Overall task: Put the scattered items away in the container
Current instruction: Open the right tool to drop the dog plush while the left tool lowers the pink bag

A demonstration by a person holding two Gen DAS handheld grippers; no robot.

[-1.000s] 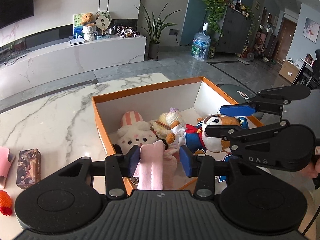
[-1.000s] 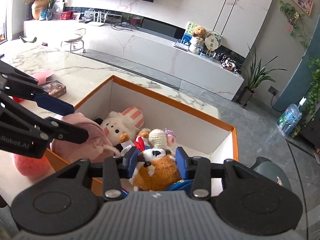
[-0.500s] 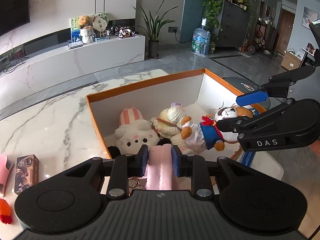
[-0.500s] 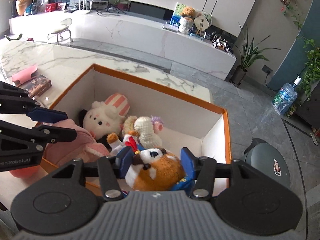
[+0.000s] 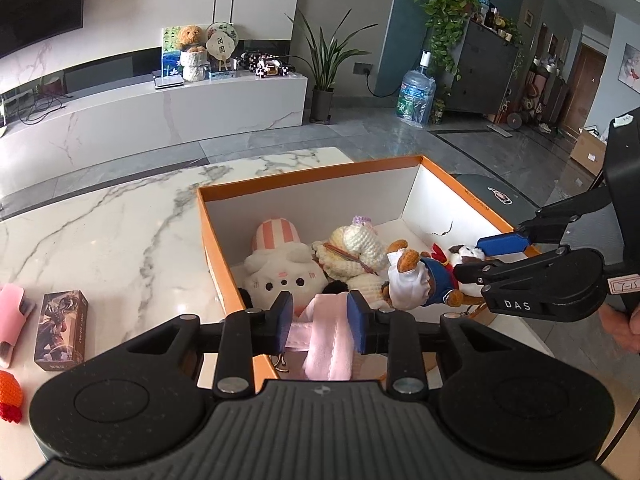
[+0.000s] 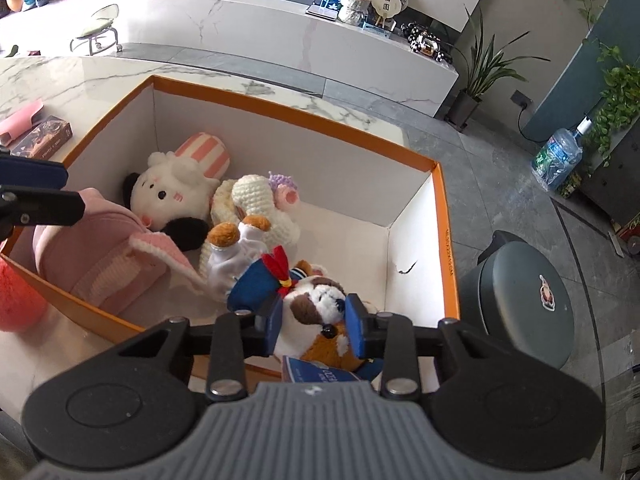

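Orange-rimmed box (image 6: 434, 168) on the marble table (image 5: 100, 236), used here as landmark.

Left tool (image 5: 320, 316): over the box's near rim, pink plush strap (image 5: 330, 344) between its jaws; jaws opening, pads look barely on the fabric. Pink plush body (image 6: 96, 256) already lies inside, against the box's near-left wall.

Right tool (image 6: 314, 320): inside the box near its right wall, jaws closing around the head of the brown-and-white dog plush (image 6: 320, 312), pads on both cheeks.

Already in the box: striped-hat white plush (image 6: 176, 188), cream crochet doll (image 6: 260, 204).

Left of the box on the table: card box (image 5: 61, 330), pink item (image 5: 12, 320), orange crochet piece (image 5: 10, 394).

Advice: lower each toy until it rests on the floor of the box, then open fully and lift straight up so no strap snags.

Writing: "DAS" on the right tool's arm; "Robot" fragment faint elsewhere; card box lettering unreadable.
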